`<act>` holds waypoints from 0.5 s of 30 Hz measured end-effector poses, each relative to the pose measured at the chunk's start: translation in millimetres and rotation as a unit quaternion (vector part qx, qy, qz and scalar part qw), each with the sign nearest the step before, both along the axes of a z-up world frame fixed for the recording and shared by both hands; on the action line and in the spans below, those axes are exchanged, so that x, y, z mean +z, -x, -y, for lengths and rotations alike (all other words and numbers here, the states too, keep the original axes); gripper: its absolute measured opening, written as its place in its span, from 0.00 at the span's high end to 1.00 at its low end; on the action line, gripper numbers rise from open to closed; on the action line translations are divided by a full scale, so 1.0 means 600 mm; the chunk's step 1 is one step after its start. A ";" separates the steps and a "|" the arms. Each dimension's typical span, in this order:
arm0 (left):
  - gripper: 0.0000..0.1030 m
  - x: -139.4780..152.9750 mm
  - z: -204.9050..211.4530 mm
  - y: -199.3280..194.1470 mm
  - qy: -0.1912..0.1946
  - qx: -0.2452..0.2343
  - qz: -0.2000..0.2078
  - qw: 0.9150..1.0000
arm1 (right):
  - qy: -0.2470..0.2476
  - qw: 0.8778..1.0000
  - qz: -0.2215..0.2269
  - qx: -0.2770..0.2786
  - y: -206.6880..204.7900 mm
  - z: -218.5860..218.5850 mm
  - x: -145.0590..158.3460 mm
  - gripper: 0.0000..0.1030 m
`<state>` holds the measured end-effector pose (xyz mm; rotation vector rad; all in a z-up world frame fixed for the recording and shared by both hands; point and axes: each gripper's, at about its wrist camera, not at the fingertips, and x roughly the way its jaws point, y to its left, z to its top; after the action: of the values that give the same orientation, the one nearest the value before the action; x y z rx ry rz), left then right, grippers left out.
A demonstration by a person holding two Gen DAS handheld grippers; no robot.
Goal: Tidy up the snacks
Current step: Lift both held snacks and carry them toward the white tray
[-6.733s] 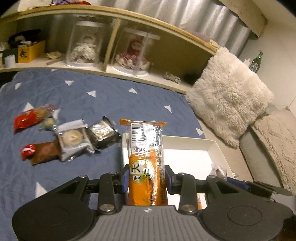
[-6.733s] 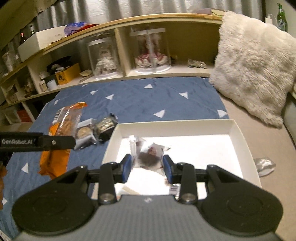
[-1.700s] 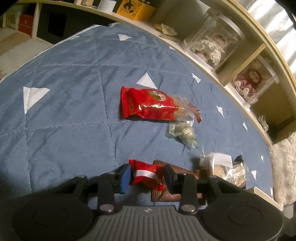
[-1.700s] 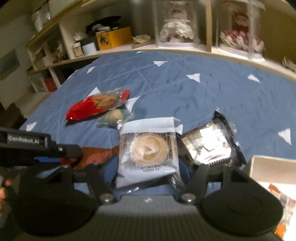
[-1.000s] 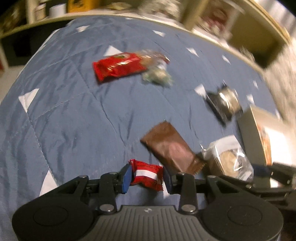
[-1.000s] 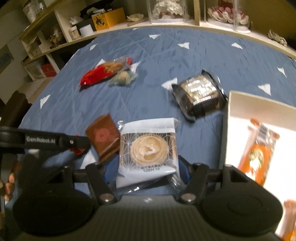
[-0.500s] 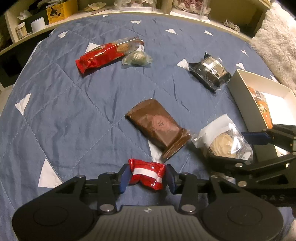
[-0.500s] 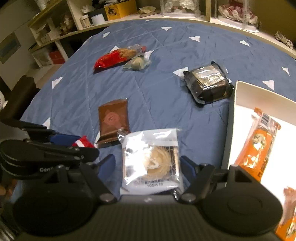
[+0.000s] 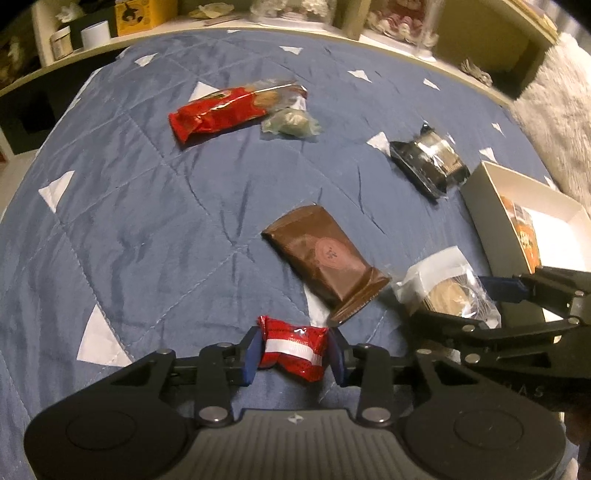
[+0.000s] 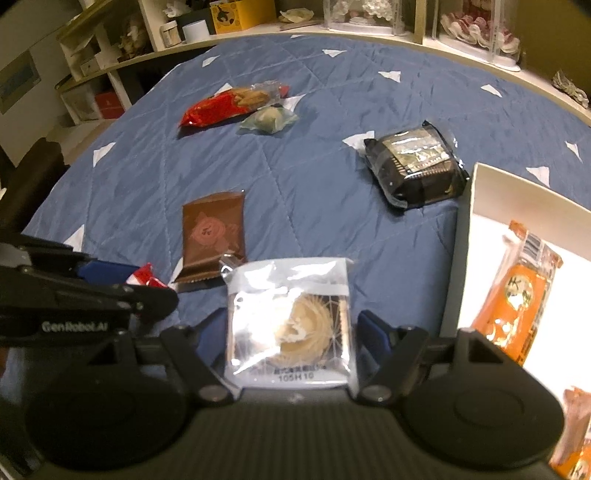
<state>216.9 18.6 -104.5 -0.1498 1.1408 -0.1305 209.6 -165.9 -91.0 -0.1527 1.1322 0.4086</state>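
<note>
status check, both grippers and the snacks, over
Left hand-held gripper shut on small red candy. Right hand-held gripper closing around clear pastry pack. White box beside it, path clear.

Blue quilted bedspread (image 9: 155, 206) with white triangles, curved wooden shelf (image 10: 369, 35) behind, dim warm light

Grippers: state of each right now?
Left gripper: shut on the red candy.
Right gripper: closing around the clear cookie packet.
</note>
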 end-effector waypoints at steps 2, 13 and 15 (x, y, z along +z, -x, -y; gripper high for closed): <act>0.62 0.002 -0.001 0.002 0.002 0.007 0.001 1.000 | -0.002 1.000 0.001 -0.001 -0.001 0.000 0.003 0.30; 0.62 0.056 -0.010 0.018 0.027 0.032 0.052 0.998 | -0.014 0.999 0.030 -0.006 0.013 0.004 0.041 0.32; 0.62 0.066 -0.004 0.021 0.030 0.029 0.061 0.997 | -0.017 0.999 0.041 -0.009 0.017 0.007 0.058 0.32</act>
<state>204.1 21.2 -64.6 -0.2253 1.0107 -0.1207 199.6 -170.1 -56.3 -0.1278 1.0455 0.4031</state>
